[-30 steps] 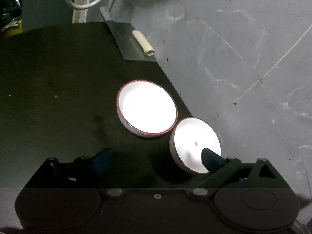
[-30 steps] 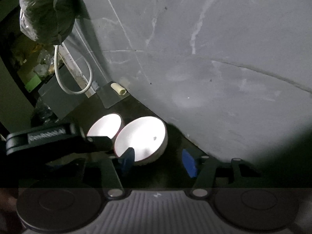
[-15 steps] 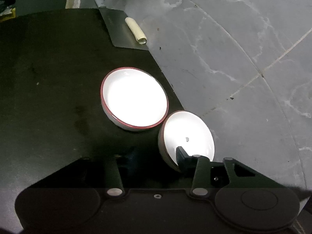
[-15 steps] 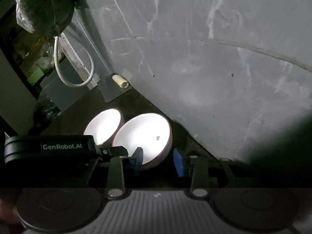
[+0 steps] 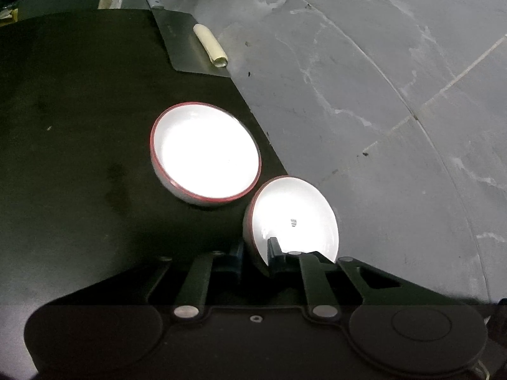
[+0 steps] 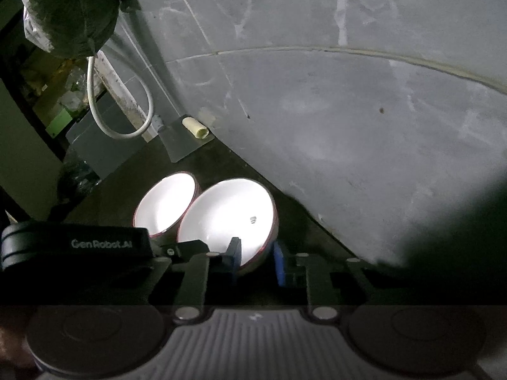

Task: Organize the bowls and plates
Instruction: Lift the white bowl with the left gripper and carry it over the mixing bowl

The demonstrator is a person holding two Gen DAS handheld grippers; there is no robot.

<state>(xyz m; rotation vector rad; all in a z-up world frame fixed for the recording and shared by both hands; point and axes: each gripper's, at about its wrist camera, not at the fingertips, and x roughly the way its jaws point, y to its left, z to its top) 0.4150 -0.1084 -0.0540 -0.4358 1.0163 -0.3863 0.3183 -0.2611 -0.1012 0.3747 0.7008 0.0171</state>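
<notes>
- The left hand-held gripper [image 5: 255,255] has just been closing and now pinches the near rim of the small white bowl [image 5: 294,218].
- The right hand-held gripper [image 6: 256,259], also just closing, clamps the same bowl's opposite rim.
- This bowl tilts at the dark tabletop [image 5: 79,158] edge.
- Beyond it sits a red-rimmed bowl [image 5: 206,155].

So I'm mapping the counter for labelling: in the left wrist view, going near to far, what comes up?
Left gripper → nearer red-rimmed white bowl → farther red-rimmed white bowl → pale rolled tube on the grey metal sheet.
</notes>
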